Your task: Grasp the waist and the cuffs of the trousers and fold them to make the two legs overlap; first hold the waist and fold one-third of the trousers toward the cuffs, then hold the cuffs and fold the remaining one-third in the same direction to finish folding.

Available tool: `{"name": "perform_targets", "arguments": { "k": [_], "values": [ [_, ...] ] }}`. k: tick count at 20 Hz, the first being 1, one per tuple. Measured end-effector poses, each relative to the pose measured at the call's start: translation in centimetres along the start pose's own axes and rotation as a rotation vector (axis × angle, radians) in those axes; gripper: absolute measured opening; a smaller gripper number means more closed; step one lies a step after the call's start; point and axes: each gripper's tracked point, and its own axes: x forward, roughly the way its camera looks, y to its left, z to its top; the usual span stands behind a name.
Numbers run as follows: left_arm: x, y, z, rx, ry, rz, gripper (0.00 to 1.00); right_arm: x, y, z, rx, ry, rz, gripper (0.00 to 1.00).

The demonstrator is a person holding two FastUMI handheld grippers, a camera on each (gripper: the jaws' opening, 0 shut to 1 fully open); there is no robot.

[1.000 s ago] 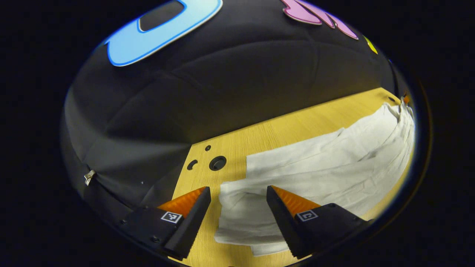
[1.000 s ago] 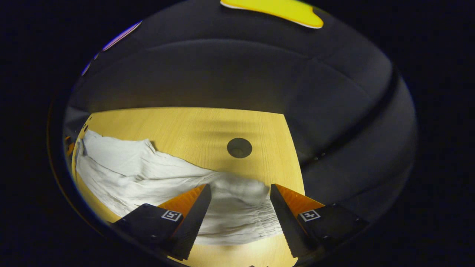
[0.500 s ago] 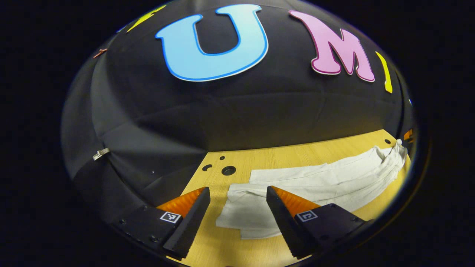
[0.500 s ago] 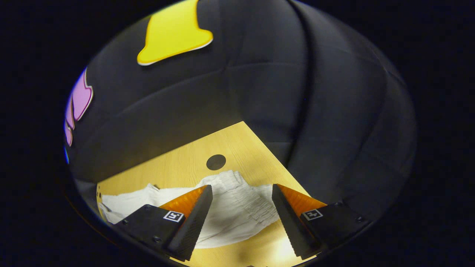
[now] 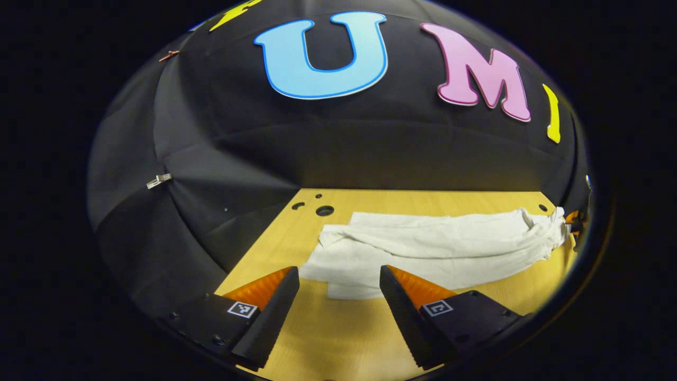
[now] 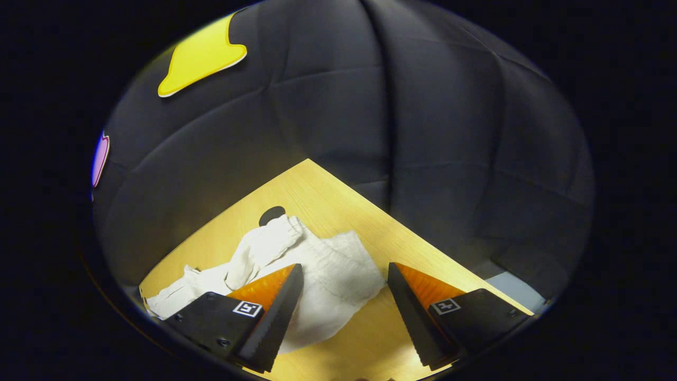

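White trousers [image 5: 433, 248] lie lengthwise on the wooden table [image 5: 349, 333], legs overlapped. Left gripper [image 5: 338, 288] is spread, empty, above the cuff edge. Right gripper [image 6: 344, 288] is spread, empty, over the waist end [image 6: 328, 270]. Bare tabletop borders the near edge of the trousers

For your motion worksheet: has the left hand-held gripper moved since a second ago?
Yes. The left hand-held gripper has backed away from the trousers; bare table now lies between its fingers.

Trousers [image 5: 433, 248] lie across the table [image 5: 344, 333]
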Motion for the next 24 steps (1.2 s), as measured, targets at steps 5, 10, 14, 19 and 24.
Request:
{"name": "perform_targets", "arguments": {
  "k": [5, 10, 14, 19, 24],
  "values": [
    [-1.3, -2.4, -1.8, -0.06, 0.036, -0.034, 0.98, 1.1, 0.1, -0.7, -0.043, -0.008, -0.023, 0.99],
    [-1.7, -4.0, -2.4, -0.111, 0.034, -0.027, 0.98, 1.0, 0.1, -1.1, -0.065, 0.003, -0.054, 0.88],
    [-2.7, -6.1, -3.7, -0.089, 0.061, -0.037, 0.98, 1.3, 0.7, -1.5, -0.043, 0.02, -0.034, 0.42],
    [-3.7, -7.9, -4.0, -0.044, 0.062, -0.079, 0.98, 1.0, 1.3, -1.6, -0.03, 0.03, -0.034, 0.21],
    [-4.2, -8.4, -3.8, -0.02, 0.054, -0.098, 0.98, -0.2, 1.9, 0.0, -0.013, 0.0, -0.018, 0.13]
  ]
}}
